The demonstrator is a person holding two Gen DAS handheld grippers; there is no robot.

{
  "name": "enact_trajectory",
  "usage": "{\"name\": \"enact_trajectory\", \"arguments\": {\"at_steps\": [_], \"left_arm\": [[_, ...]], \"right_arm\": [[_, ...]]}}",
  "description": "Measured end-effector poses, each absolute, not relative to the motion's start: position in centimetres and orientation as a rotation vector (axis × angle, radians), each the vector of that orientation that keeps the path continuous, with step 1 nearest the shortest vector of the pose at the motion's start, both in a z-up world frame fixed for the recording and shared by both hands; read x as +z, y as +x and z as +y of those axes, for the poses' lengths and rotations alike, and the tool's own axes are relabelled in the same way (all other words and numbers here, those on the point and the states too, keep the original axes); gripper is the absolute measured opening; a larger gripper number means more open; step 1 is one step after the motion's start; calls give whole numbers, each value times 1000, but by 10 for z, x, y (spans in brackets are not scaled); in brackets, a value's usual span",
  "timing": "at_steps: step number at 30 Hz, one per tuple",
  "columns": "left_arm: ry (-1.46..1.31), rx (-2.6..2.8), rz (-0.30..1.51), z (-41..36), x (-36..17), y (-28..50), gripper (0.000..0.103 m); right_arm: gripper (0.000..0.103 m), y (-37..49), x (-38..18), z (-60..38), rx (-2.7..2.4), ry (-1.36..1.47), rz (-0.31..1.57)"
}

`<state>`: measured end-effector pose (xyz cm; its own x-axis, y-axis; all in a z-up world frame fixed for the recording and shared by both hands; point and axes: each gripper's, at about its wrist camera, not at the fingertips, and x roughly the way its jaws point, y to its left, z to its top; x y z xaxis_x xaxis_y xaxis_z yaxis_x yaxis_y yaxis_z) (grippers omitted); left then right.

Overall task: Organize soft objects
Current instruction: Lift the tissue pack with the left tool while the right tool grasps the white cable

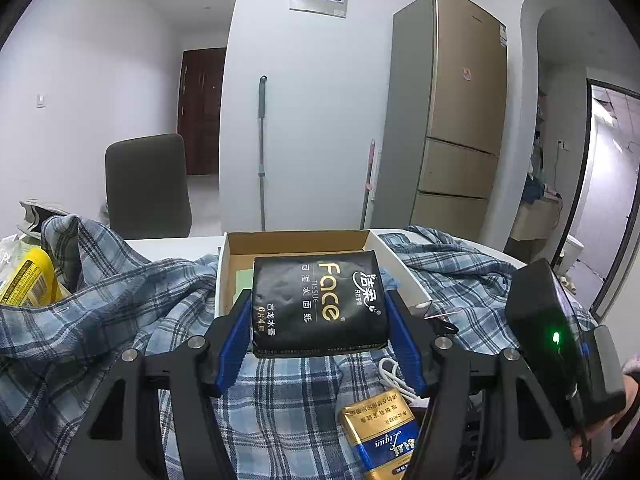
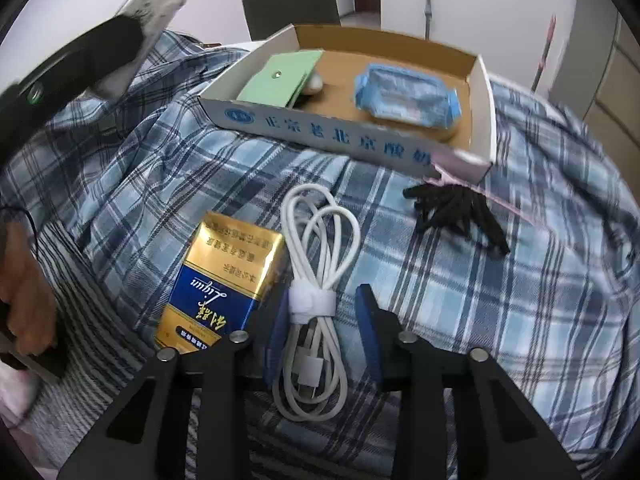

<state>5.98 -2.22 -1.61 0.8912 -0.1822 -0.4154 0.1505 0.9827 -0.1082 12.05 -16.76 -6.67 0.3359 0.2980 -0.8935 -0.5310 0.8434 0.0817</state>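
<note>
A black "Face" tissue pack [image 1: 320, 312] is raised above the plaid cloth [image 1: 120, 320], in front of the open cardboard box [image 1: 296, 242], with my left gripper [image 1: 319, 300] shut on its two sides. In the right wrist view my right gripper [image 2: 325, 294] points down at a coiled white cable [image 2: 316, 248] lying on the cloth. The cable's strapped middle sits between the blue pads [image 2: 370, 320], and a gap shows on the right side. The box [image 2: 320, 128] holds a green pouch [image 2: 280, 76] and a blue wipes packet [image 2: 404, 96].
A gold and blue packet [image 2: 224, 280] lies just left of the cable. A bundle of black ties [image 2: 456, 212] rests near the box's right corner. A yellow package [image 1: 28, 280] sits far left. Beyond the table stand a dark chair [image 1: 148, 188] and a fridge [image 1: 452, 120].
</note>
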Motion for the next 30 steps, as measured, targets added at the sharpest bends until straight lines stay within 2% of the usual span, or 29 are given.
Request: {"name": "enact_trajectory", "arguments": {"at_steps": [1,11,19,26,30], "left_arm": [[-77,-174,438,-21,-16,60,66],[-81,-153,389,-17,-2,50,66],[-88,-114,242,-14,51,36,66],[-81,-78,169,-4,83,65,66],[-73,-50,189,-2,80,101,66]], "right_arm": [[21,120,-67,-167,552,-247,1102],[20,105,-27,-175,506,-271,907],[20,125,34,-171,468,-199,734],[20,151,71,-154,445,-174,612],[20,170,74,-147,430,-161,584]]}}
